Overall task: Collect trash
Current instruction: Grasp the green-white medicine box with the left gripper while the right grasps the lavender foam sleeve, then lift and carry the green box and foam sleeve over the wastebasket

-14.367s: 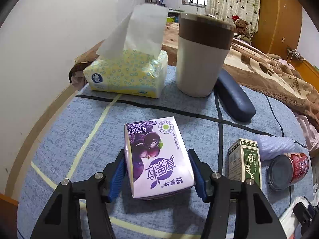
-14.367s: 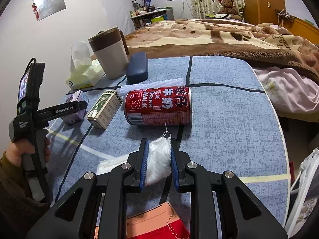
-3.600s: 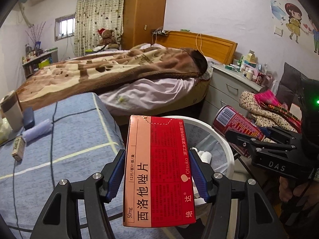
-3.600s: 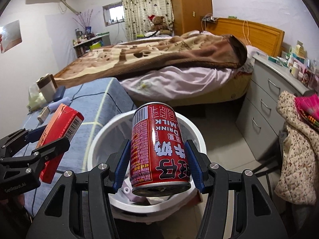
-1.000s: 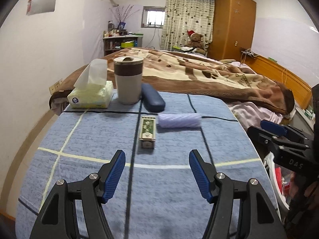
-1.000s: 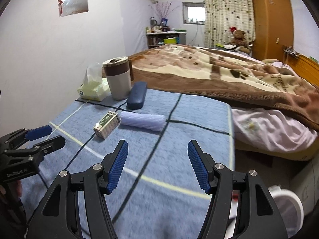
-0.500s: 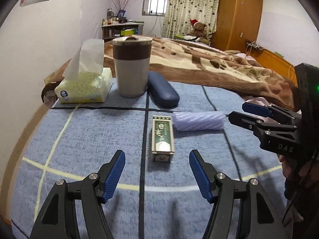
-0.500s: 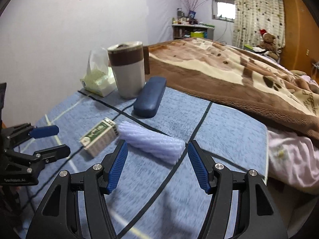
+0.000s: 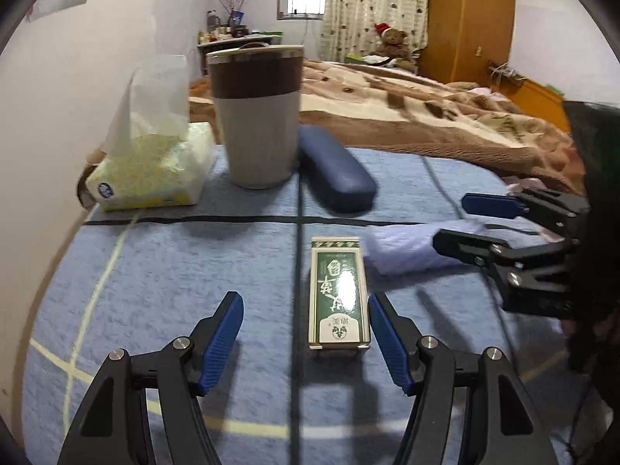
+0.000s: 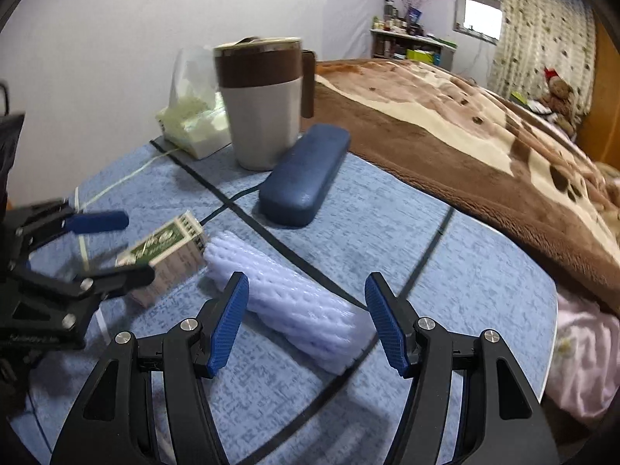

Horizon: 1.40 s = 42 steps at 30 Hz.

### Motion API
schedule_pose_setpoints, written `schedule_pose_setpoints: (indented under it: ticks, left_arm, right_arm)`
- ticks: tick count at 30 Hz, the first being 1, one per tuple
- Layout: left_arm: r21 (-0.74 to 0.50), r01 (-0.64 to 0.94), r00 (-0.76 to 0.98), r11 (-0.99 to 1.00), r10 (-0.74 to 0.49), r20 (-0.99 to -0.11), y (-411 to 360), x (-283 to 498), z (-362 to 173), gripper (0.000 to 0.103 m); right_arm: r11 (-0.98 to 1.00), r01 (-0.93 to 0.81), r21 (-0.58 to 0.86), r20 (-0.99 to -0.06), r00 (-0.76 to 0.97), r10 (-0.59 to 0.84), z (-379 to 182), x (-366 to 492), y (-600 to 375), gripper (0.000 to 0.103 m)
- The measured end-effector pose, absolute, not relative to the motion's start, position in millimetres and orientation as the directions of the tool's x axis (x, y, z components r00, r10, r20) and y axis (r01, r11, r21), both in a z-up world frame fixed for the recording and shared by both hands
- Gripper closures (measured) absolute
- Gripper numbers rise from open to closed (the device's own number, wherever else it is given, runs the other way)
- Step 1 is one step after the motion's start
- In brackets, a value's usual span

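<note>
Blue checked cloth (image 9: 193, 271) covers the table beside a bed with a brown blanket (image 9: 426, 116). Earlier both tools carried trash to the bin, a red box and a red can; now both have come back to the table with nothing in them. The left gripper (image 9: 306, 333) is spread wide around the small green box (image 9: 338, 290), its pads not yet touching it. The right gripper (image 10: 306, 321) is also spread, over the pale purple foam sleeve (image 10: 286, 302), which lies touching the box. These two look like the last trash. A mug (image 9: 257, 116), tissue pack (image 9: 151, 170) and dark blue case (image 9: 335, 174) probably stay.
</note>
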<state>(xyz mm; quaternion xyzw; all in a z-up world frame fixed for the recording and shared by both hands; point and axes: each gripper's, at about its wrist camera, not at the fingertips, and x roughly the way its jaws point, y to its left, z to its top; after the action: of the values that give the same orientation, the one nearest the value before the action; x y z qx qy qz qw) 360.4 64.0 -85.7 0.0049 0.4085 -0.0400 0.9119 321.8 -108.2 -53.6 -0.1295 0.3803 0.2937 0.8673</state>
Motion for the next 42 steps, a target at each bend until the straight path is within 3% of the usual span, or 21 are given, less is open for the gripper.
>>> schedule_pose_setpoints:
  ticks: [8, 16, 18, 23, 26, 42]
  left_arm:
    - [-0.009, 0.027, 0.666, 1.0, -0.025, -0.745, 78, 363, -90, 0.037]
    - [-0.056, 0.057, 0.632, 0.997, -0.08, -0.771, 77, 371, -97, 0.037]
    - [-0.063, 0.056, 0.627, 0.996, -0.084, -0.775, 77, 371, -99, 0.038]
    - [-0.075, 0.074, 0.627, 0.994, -0.105, -0.772, 72, 369, -97, 0.063]
    - [-0.085, 0.093, 0.616, 0.992, -0.124, -0.778, 67, 366, -97, 0.066]
    - [-0.126, 0.14, 0.643, 0.982, -0.187, -0.743, 40, 332, -75, 0.068]
  right_arm:
    - [0.759, -0.647, -0.071, -0.775, 0.516, 0.366, -59, 321, -95, 0.039]
    - [0.788, -0.61, -0.08, -0.792, 0.519, 0.322, -61, 320, -97, 0.04]
    - [0.797, -0.597, -0.093, -0.786, 0.536, 0.309, -60, 317, -96, 0.053]
    - [0.813, -0.577, -0.079, -0.785, 0.539, 0.307, -59, 318, -100, 0.067]
    - [0.813, -0.576, -0.086, -0.782, 0.545, 0.303, -58, 315, -101, 0.075]
    - [0.882, -0.471, -0.023, -0.748, 0.593, 0.298, -42, 284, -141, 0.077]
